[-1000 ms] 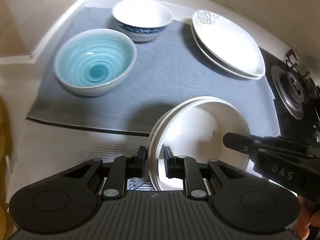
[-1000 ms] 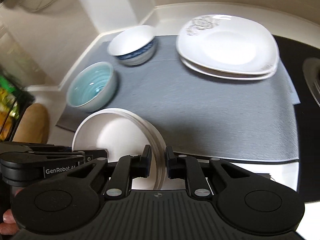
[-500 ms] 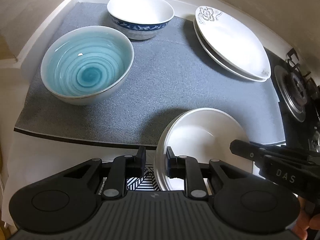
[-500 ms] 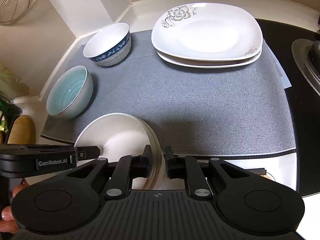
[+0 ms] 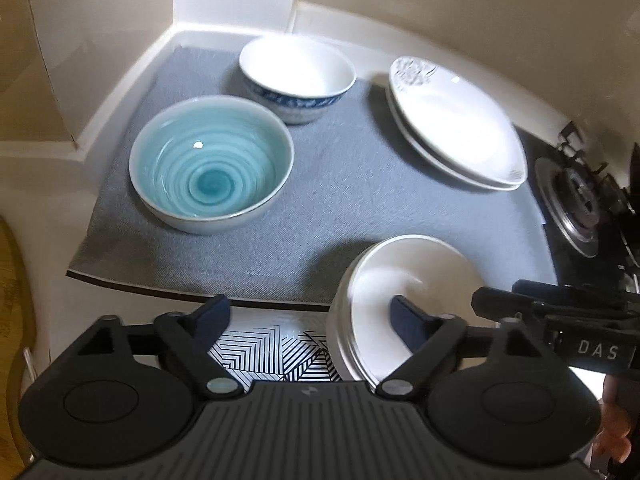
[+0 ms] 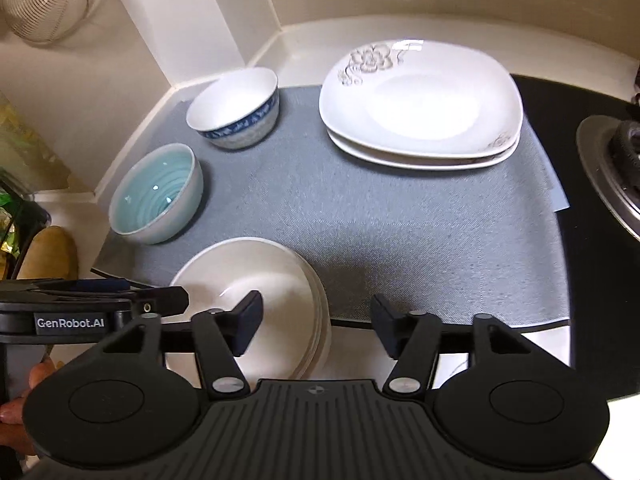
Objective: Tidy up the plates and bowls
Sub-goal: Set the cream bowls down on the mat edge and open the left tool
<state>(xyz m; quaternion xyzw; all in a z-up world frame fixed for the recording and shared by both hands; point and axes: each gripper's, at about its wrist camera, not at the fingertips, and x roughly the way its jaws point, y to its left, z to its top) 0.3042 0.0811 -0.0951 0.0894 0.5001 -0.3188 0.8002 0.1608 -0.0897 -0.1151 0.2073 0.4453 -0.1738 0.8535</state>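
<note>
Both my grippers spread wide, straddling opposite rims of the white plate stack.

L gripper (image 5: 308,312) jaws apart, one finger over the white plate stack (image 5: 404,292); R gripper (image 6: 316,316) same, nothing clamped. Stack sits on the near edge of the grey mat (image 6: 380,216), partly overhanging. Further out: teal bowl (image 5: 210,164), blue-rimmed bowl (image 5: 298,76) behind it, floral plates (image 6: 420,108) stacked back right, w/ stove burner (image 5: 576,204) beyond.

Stove burner (image 6: 612,168) cut off by the edge.
</note>
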